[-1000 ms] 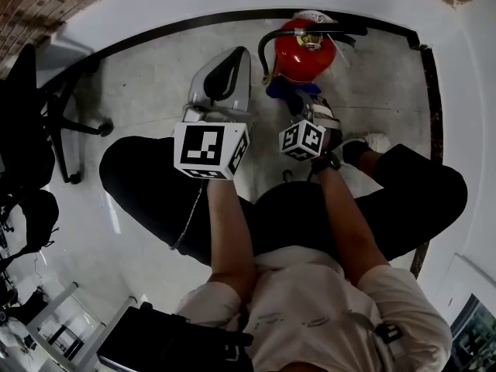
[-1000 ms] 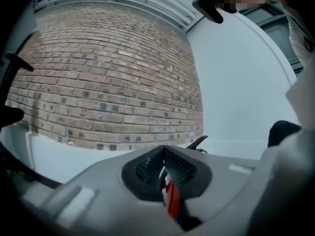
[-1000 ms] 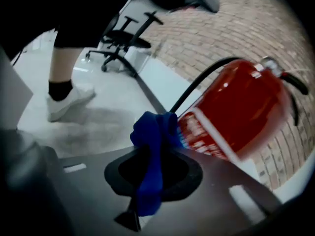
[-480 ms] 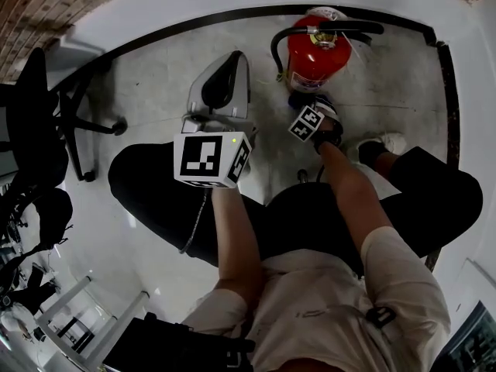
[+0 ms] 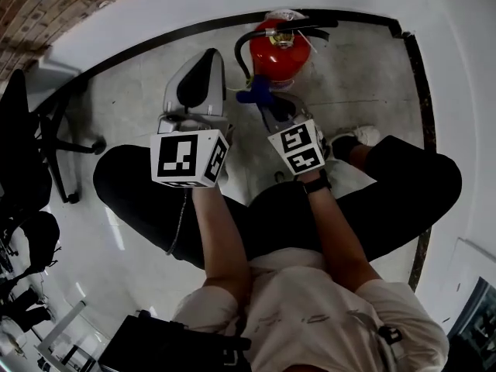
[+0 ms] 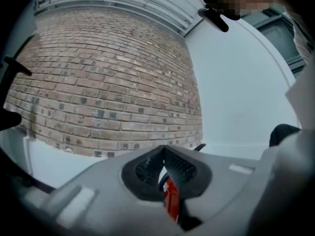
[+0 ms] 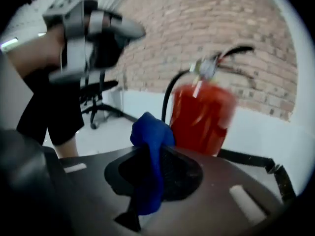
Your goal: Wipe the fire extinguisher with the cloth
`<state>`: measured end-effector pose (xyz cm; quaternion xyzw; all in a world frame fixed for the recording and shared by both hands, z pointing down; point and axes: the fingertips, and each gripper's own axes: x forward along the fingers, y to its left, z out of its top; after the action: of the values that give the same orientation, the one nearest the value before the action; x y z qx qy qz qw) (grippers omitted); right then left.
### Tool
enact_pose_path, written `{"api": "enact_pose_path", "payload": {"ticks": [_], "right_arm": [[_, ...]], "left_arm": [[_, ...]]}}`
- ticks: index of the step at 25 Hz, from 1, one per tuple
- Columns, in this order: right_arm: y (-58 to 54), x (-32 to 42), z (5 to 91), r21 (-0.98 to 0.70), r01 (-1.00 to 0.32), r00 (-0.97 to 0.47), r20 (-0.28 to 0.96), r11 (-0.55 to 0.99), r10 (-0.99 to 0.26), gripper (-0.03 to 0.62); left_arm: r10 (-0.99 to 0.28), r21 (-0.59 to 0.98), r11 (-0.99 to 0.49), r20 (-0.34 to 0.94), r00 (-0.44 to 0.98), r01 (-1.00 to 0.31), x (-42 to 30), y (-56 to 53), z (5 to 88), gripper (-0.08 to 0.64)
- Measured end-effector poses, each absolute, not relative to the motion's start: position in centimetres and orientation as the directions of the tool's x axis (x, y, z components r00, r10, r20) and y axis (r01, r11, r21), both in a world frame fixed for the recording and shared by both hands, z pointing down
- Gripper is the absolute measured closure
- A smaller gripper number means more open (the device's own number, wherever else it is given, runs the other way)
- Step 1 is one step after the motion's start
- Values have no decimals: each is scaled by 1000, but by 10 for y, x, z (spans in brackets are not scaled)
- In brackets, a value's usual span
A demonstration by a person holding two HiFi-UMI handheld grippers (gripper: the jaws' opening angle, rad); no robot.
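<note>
While the right hand-held gripper (image 7: 156,155) clamps the blue cloth (image 7: 150,132), the left hand-held gripper (image 6: 163,154) sits closed.

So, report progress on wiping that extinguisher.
Done: the right gripper has the blue cloth clamped. In hand: the cloth is held beside the red fire extinguisher, contact unclear. Remaining: the wiping itself; no cleaned area can be judged. The left gripper is shut, empty.

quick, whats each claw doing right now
left claw: closed, holding nothing
right claw: closed on the blue cloth
</note>
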<state>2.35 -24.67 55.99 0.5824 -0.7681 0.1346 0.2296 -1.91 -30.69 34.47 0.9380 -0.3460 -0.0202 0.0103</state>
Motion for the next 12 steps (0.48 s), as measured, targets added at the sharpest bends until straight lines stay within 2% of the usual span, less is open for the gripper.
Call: {"api": "enact_pose_path", "payload": {"ticks": [3, 5, 7, 12], "right_arm": [[-248, 59, 449, 95, -985, -117, 237, 143, -964, 532], [-254, 92, 403, 86, -993, -74, 124, 85, -990, 532], [-270, 110, 393, 123, -986, -93, 129, 109, -987, 532], [-279, 100, 423, 229, -943, -199, 197, 243, -960, 537]], "left_arm": [[-638, 35, -770, -52, 769, -637, -13, -302, 335, 560], [-632, 37, -775, -59, 773, -631, -11, -299, 332, 560], [-629, 40, -777, -66, 774, -628, -11, -297, 330, 560], [-627, 42, -779, -63, 777, -625, -6, -291, 333, 560]]}}
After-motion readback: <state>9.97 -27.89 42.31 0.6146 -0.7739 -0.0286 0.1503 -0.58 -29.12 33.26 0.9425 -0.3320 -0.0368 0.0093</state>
